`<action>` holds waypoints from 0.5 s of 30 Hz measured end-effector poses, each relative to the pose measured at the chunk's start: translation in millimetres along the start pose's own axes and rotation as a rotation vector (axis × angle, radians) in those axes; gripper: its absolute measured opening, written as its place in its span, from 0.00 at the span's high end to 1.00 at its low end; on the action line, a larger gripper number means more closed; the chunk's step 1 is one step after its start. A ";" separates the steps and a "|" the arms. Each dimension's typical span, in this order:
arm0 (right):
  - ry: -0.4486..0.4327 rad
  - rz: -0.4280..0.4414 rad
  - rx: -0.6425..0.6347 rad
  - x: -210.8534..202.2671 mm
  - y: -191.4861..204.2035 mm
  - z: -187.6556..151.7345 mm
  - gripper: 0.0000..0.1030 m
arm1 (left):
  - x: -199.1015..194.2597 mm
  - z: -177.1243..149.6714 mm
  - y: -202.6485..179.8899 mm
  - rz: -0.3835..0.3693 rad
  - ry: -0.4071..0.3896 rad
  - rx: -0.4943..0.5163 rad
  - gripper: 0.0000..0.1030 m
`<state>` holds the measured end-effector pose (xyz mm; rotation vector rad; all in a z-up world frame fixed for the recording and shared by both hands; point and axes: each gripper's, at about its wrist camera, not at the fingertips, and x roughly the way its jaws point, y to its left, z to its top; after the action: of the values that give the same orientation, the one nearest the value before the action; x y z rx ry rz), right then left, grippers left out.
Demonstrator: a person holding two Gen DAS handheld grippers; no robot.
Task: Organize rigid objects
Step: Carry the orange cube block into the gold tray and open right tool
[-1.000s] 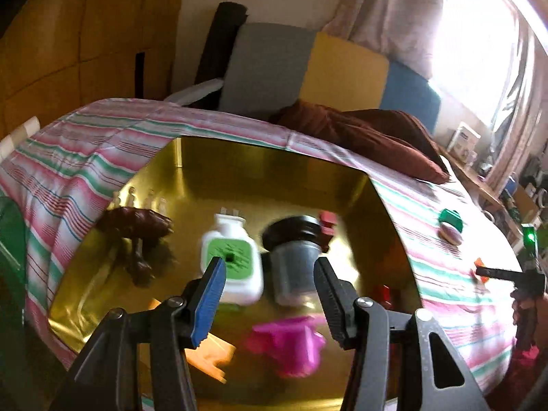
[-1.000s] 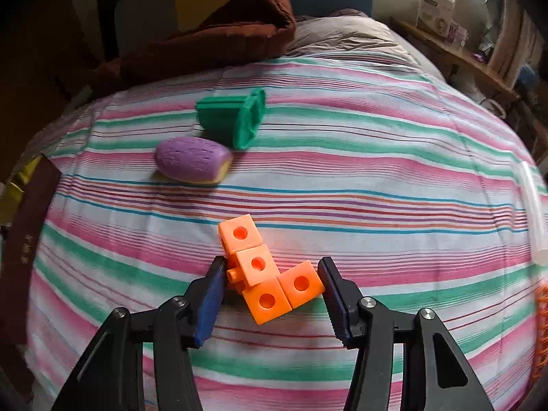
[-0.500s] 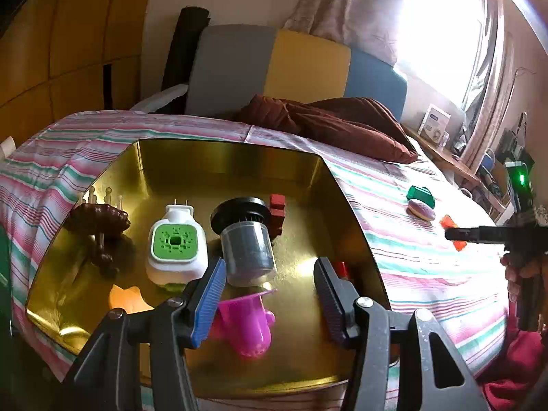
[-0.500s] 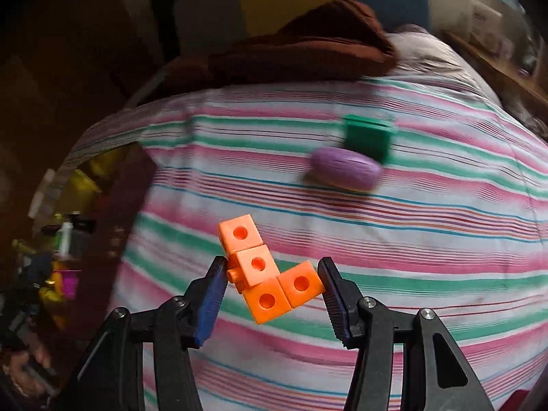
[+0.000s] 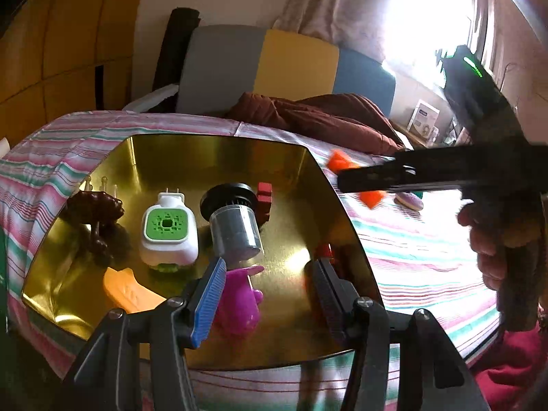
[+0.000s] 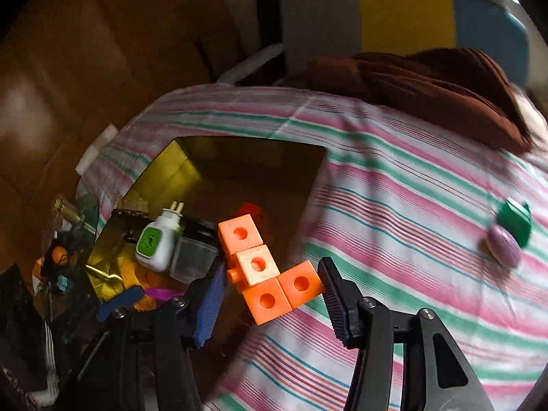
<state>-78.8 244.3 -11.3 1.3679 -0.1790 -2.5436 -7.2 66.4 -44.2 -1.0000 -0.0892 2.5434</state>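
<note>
Since a second ago, my right gripper [image 6: 272, 282] has carried the orange cube cluster [image 6: 265, 270] off the striped sheet and across toward the gold tray [image 6: 178, 167]; before, the cluster hung over bare stripes with the green and purple pieces just ahead, and now it hangs at the tray's near right edge, clear of the bedding. I see the jaws clamped on it, the blue pad at the peg side and the black pad on the rightmost cube. From my left camera the same cluster [image 5: 342, 164] shows as blurred orange bits above and below the dark bar of the right gripper [image 5: 346, 181], held by a hand [image 5: 493, 236] at the right of the view, just past the tray's far right corner.

My left gripper [image 5: 267, 291] has shifted only a little and hovers over the tray's near side with its jaws apart and nothing pressed between them; the magenta piece [image 5: 239, 298] lies in the tray [image 5: 219, 150] below the blue finger [image 5: 209, 301]. Further in sit the white and green plug-in unit [image 5: 167, 229], the grey jar with black lid [image 5: 233, 226] on its side, a red block [image 5: 264, 195] behind it, a brown figure [image 5: 96, 219] at the left and an orange piece [image 5: 126, 287] near the front. Out on the striped sheet [image 6: 394, 205] the green piece [image 6: 515, 221] and purple oval [image 6: 501, 245] lie touching, well apart from the tray. A brown blanket [image 6: 428, 82] lies bunched at the head of the bed.
</note>
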 end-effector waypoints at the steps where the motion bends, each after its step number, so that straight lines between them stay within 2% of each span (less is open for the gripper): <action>1: 0.015 -0.004 -0.029 6.8 10.5 3.2 0.47 | -0.8 -0.3 0.2 -0.002 -0.002 -0.001 0.48; 5: 0.063 -0.081 -0.143 26.5 32.1 7.9 0.47 | -2.1 0.3 4.8 0.007 -0.004 -0.014 0.48; 15: 0.228 -0.123 -0.376 72.4 51.9 9.4 0.47 | -1.3 6.2 33.4 0.041 -0.002 -0.112 0.48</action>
<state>-116.7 174.5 -52.7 1.5307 0.4149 -2.3274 -22.0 35.8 -45.6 -1.0520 -0.2157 2.6015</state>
